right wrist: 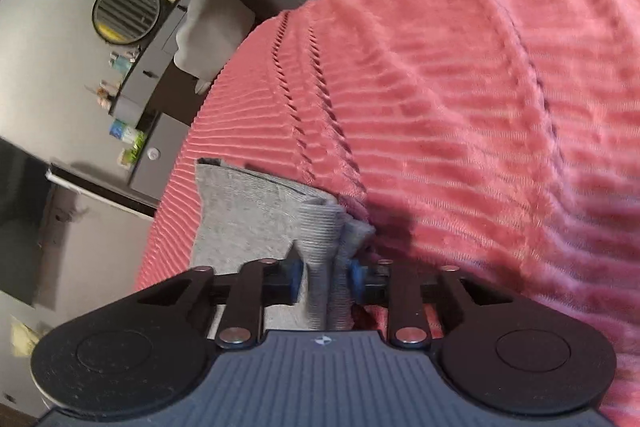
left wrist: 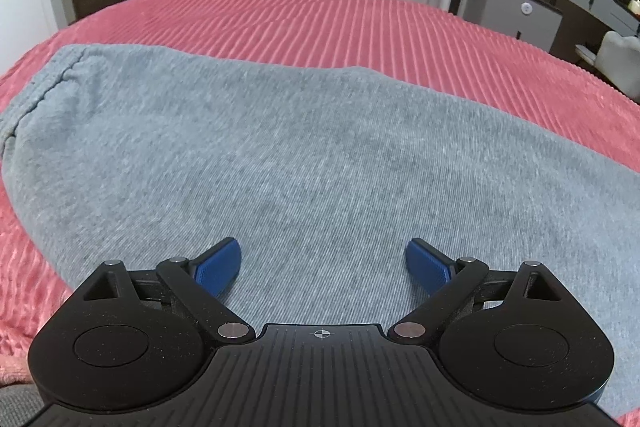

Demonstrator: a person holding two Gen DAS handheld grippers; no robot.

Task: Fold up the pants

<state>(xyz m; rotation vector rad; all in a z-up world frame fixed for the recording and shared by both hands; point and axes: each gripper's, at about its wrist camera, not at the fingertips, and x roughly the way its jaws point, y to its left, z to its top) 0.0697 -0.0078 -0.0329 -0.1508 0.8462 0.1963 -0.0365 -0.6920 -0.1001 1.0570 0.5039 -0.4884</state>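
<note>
— Blue-padded fingers (left wrist: 218, 269) of the left gripper (left wrist: 323, 267) stand spread wide over grey pants (left wrist: 280, 147), clasping nothing. What of the garment?

— Heather-grey knit, lying flat across a pink ribbed bedspread (left wrist: 360, 23), a stitched seam near its far left edge.

— And from the right wrist?

— Right gripper (right wrist: 326, 281) is clamped on a ribbed cuff (right wrist: 320, 247) of the pants (right wrist: 248, 211), its pads pinching bunched fabric. Beyond it, the rest of the grey cloth lies on the bedspread (right wrist: 480, 107) near the bed's edge.
</note>
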